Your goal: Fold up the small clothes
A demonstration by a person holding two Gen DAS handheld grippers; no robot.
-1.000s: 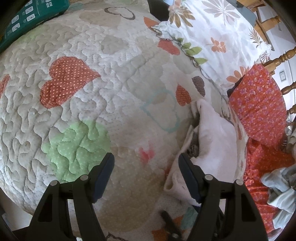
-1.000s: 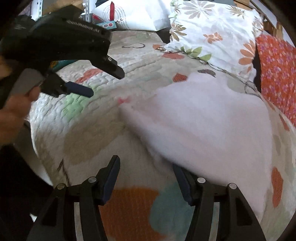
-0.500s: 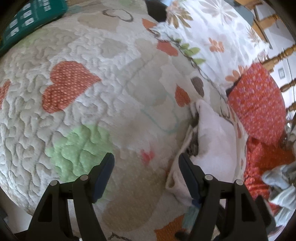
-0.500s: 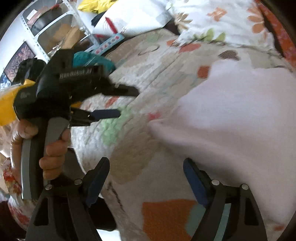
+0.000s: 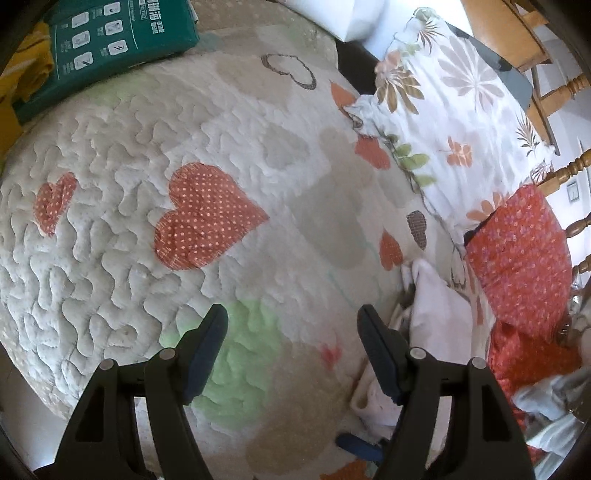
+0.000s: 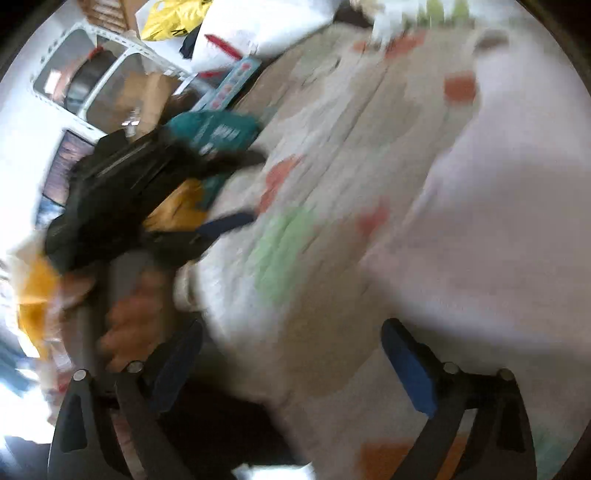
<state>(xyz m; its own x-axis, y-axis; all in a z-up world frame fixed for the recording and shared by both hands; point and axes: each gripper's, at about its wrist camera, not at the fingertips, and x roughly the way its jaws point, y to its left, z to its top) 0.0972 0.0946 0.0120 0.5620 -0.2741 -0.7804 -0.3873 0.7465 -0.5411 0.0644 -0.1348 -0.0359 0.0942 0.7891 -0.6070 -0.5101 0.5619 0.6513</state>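
From my left wrist view, my left gripper (image 5: 291,345) hangs open and empty over the heart-patterned quilted bedspread (image 5: 122,155); the small pale pink garment (image 5: 439,314) lies bunched just right of my right finger, looking roughly folded, though I can't judge it finished. The dark green package (image 5: 110,33) carries icons and print too small to read. From my blurred right wrist view, my right gripper (image 6: 291,362) is open, with the garment at right.

left gripper (image 5: 291,325): jaws wide apart, empty, over quilt
quilt (image 5: 122,236): white, stitched, heart patches
white garment (image 5: 439,317): crumpled, just right of right finger, on quilt
floral pillow (image 5: 454,122): upper right
red cushion (image 5: 521,254): beside garment
green package (image 5: 118,33): top left
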